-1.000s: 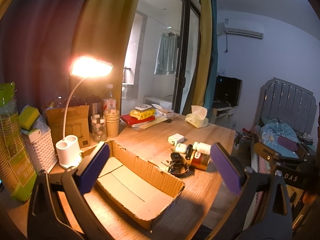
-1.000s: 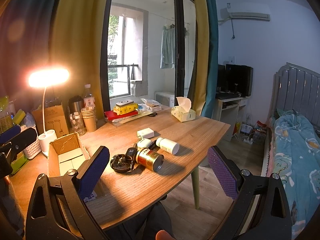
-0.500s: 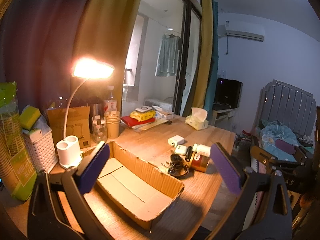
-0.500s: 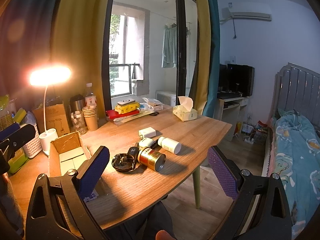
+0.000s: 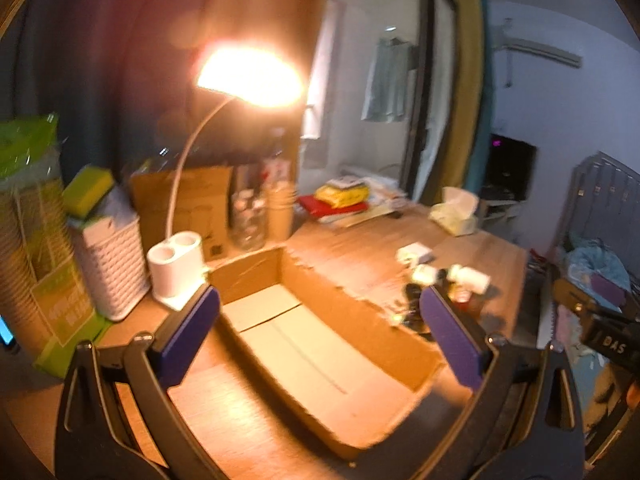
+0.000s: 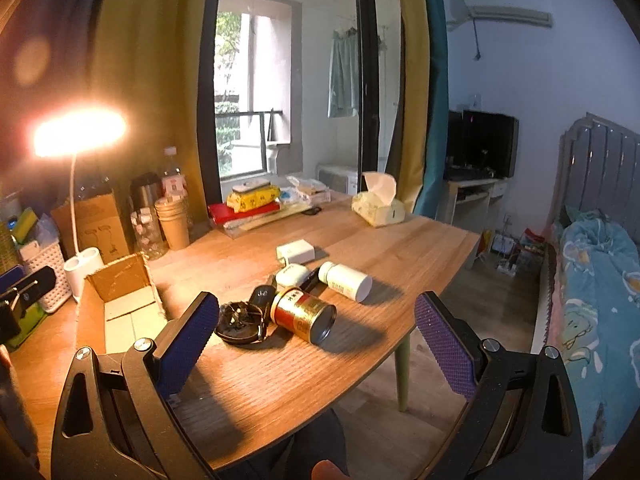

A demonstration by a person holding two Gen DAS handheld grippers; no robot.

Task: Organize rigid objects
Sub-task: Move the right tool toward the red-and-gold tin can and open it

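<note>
**Start Condition: Both Grippers Empty, Box Ready, Items Unsorted**

My left gripper (image 5: 318,322) is spread wide and holds nothing. It hangs above the near edge of the cardboard box (image 5: 320,344), pointing down into it. The box lies open and empty on the left part of the wooden table (image 6: 400,248), just right of the white lamp base (image 5: 176,268). I judge it to be the receiving container, which explains why this hand is stationed over it. The left wrist view is motion-blurred, so fine detail there is unreliable.

My right gripper (image 6: 316,340) is also spread wide and empty. It is held level above the near table edge and faces the cluster of rigid items, none of which it touches.

Cluster layout, near to far:
- Gold-and-red tin (image 6: 303,315), lying on its side, nearest my right gripper.
- Dark round dish (image 6: 239,324), touching the tin on its left.
- Black key fob (image 6: 262,295), just behind the dish.
- White pill bottle (image 6: 345,281), lying on its side, right of and beyond the tin.
- Small white case (image 6: 291,274), left of the bottle.
- White charger block (image 6: 295,251), farthest, slightly apart.

The items lie grouped right of the box, within reach of the right hand. In my judgement no item has yet been transferred, and the tin is the most accessible first pick.
</note>
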